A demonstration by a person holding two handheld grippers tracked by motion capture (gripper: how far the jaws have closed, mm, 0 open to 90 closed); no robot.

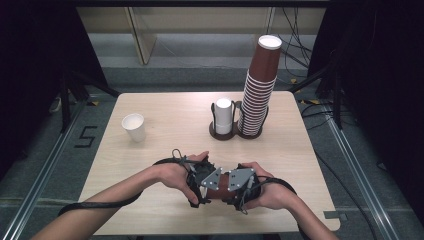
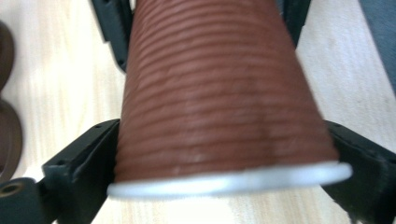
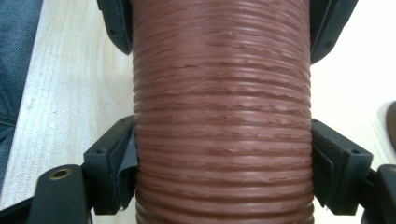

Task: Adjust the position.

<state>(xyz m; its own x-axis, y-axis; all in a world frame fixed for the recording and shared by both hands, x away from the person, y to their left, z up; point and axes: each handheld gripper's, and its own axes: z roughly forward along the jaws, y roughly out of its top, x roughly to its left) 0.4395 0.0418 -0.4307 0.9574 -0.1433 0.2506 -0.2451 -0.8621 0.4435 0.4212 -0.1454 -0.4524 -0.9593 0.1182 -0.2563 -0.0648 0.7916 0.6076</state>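
Low over the desk's (image 1: 165,120) near edge, both claws grip a brown ribbed cup (image 1: 220,191) lying on its side between them. The left claw (image 1: 202,186) is clamped near the white rim (image 2: 229,181), a jaw pressed on each flank; the right claw (image 1: 238,186) squeezes the ribbed wall (image 3: 222,121) farther along. It may be two nested cups, though I cannot tell from here.

If the aim is to pull them apart, the pull should run straight along the cup's axis, with the squeeze kept light, since paper walls will buckle and lock together under pressure. A small twist could help break the seal.

Both forearms reach in from the near side, wrists bent inward so the claws face each other, hands almost touching. Farther back stand a tall cup stack (image 1: 259,90) in a holder (image 1: 235,132), and a white cup (image 1: 134,127) on the left.
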